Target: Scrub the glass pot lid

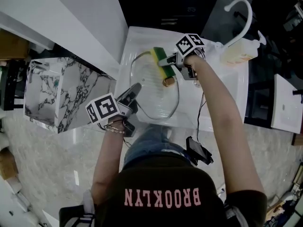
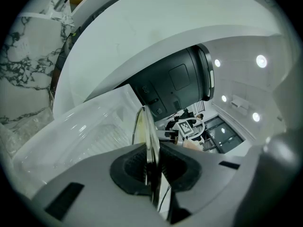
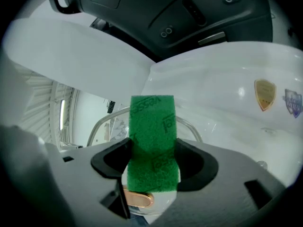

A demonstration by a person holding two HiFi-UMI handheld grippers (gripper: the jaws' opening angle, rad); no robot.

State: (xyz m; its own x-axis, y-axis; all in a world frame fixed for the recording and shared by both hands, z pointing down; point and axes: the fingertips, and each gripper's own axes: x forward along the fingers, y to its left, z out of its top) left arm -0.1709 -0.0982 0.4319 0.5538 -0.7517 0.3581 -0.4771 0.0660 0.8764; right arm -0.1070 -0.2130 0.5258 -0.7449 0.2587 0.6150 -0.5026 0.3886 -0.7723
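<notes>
A round glass pot lid (image 1: 154,86) with a metal rim and a copper-coloured knob (image 1: 169,82) is held over the white sink (image 1: 135,37). My left gripper (image 1: 134,94) is shut on the lid's near-left rim; in the left gripper view the lid (image 2: 147,136) stands edge-on between the jaws. My right gripper (image 1: 166,62) is shut on a green and yellow sponge (image 1: 162,62), which rests on the lid's far side. The right gripper view has the sponge's green face (image 3: 152,141) between the jaws, with the knob (image 3: 138,200) just below.
A white curved faucet (image 1: 242,18) and a soap bottle (image 1: 239,53) stand at the sink's right. A marble-patterned block (image 1: 59,91) sits at the left. A dark appliance (image 2: 177,82) hangs above the sink. A cable and a black clip (image 1: 199,150) dangle by my right arm.
</notes>
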